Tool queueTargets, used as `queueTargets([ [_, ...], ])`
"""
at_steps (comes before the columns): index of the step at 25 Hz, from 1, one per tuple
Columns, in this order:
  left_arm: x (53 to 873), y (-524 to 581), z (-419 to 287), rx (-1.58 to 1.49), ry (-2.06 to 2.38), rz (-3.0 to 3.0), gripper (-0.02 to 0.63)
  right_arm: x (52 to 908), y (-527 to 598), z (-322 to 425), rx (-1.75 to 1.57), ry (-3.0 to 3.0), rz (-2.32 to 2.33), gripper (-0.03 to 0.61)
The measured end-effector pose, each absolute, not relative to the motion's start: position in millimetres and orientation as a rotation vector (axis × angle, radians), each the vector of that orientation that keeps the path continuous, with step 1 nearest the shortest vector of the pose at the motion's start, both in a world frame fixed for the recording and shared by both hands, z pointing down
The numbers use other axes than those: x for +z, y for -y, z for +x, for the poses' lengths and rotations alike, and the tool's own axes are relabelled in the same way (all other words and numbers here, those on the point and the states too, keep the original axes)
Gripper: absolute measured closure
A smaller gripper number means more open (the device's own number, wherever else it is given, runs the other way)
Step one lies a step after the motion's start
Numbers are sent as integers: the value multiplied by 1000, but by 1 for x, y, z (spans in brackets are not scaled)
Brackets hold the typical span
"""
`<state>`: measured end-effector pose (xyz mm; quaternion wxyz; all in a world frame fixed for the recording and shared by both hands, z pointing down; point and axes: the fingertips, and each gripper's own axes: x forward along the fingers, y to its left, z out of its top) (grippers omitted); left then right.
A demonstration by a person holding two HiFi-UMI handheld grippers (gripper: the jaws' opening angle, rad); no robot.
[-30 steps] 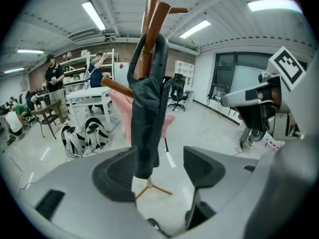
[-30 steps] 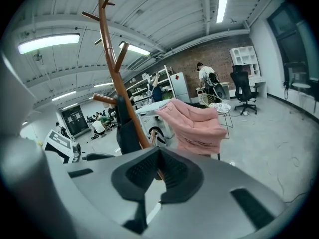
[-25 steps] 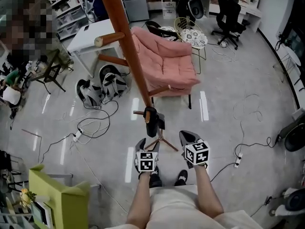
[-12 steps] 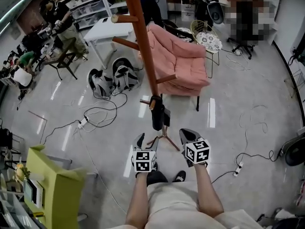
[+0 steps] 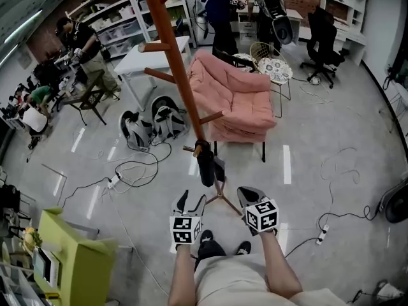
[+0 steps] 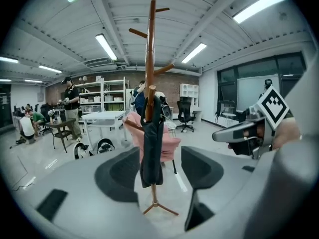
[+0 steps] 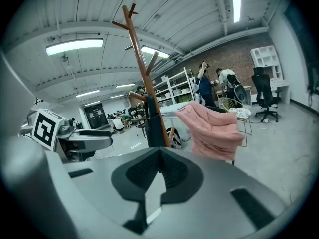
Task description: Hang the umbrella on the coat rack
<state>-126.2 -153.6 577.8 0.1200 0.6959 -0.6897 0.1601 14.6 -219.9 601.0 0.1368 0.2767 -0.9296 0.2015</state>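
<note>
Hanging from a low peg of the rack [image 5: 173,65], the dark umbrella [image 5: 205,168] is folded and points down at the floor. The left claw [image 5: 192,200] is near it, jaws apart and closing, with nothing between them. The right claw [image 5: 248,192] is clenched and holds nothing. A pink chair [image 5: 237,101] stands behind the rack.

Left gripper [image 5: 191,199] slightly further left of the hung umbrella [image 5: 205,167], empty jaws closing a little.
</note>
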Motion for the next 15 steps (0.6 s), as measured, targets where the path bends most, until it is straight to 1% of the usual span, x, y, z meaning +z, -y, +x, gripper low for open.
queueTargets([
  [9,578,154,-122,460,2023,2030,383,606,220,28,594,2678,824,574],
  [10,581,152,-122,477,2027,2022,398,607,218,28,595,2677,818,574],
  [11,583,150,-122,498,2032,2015,448,610,215,28,598,2673,812,574],
  [12,585,148,-122,513,2040,2008,484,612,212,29,602,2670,807,574],
  [15,584,147,-121,501,2063,1989,537,614,208,32,605,2666,802,574],
])
